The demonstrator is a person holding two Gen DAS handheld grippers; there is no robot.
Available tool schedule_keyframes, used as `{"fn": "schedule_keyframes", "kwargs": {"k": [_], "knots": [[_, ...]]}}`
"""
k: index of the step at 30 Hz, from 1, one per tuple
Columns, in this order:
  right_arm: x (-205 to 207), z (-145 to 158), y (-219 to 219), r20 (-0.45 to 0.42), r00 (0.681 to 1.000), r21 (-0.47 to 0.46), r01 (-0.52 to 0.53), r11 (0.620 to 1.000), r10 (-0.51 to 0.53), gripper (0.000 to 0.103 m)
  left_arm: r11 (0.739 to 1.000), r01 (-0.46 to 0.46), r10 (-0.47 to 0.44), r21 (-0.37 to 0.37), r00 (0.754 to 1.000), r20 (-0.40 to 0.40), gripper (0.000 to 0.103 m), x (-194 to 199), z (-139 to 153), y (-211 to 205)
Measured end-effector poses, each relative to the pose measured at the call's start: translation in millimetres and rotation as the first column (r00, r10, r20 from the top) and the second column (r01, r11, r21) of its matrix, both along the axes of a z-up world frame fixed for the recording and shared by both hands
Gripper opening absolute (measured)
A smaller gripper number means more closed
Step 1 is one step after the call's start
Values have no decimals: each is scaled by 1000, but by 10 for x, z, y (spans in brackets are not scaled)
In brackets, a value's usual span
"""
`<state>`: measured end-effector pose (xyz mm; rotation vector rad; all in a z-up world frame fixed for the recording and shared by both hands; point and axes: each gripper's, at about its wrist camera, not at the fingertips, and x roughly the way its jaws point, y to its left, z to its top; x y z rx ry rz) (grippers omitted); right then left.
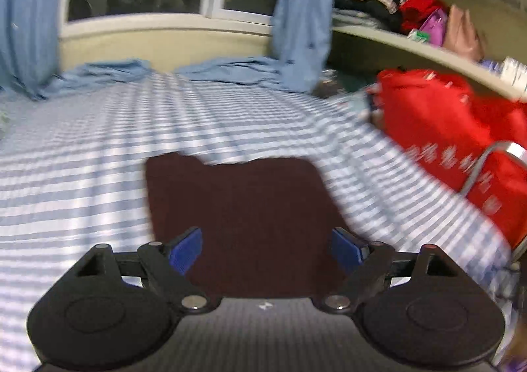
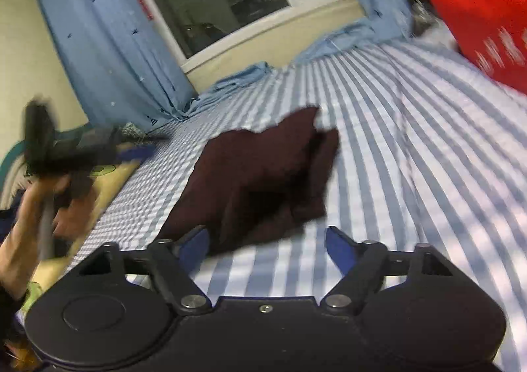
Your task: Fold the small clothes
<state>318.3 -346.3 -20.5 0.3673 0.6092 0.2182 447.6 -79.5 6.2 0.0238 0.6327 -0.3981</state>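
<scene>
A dark maroon garment lies folded into a rough rectangle on the blue-and-white striped bed sheet. My left gripper hovers at its near edge, open, with the blue pads wide apart and nothing pinched. In the right wrist view the same garment lies bunched with a raised far corner. My right gripper is open just in front of it, its left pad close to the cloth's near edge. The left gripper shows blurred at the far left, held by a hand.
A red bag with a metal handle sits at the bed's right side, under shelves stuffed with clothes and bags. Blue curtains hang by a dark window at the head of the bed. Striped sheet spreads around the garment.
</scene>
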Motion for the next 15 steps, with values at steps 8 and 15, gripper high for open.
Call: {"fn": "schedule_keyframes", "kwargs": {"k": [8,15], "knots": [[1080,82,485,-100,967,-358,-253,899,233,26,992,-96,99,83,995,-29,88,-434,-372,673],[1316,272,403,-117,944,-255,-329,909,309,9,993,-79,80,89,997,-5,88,-443,-344,648]]}}
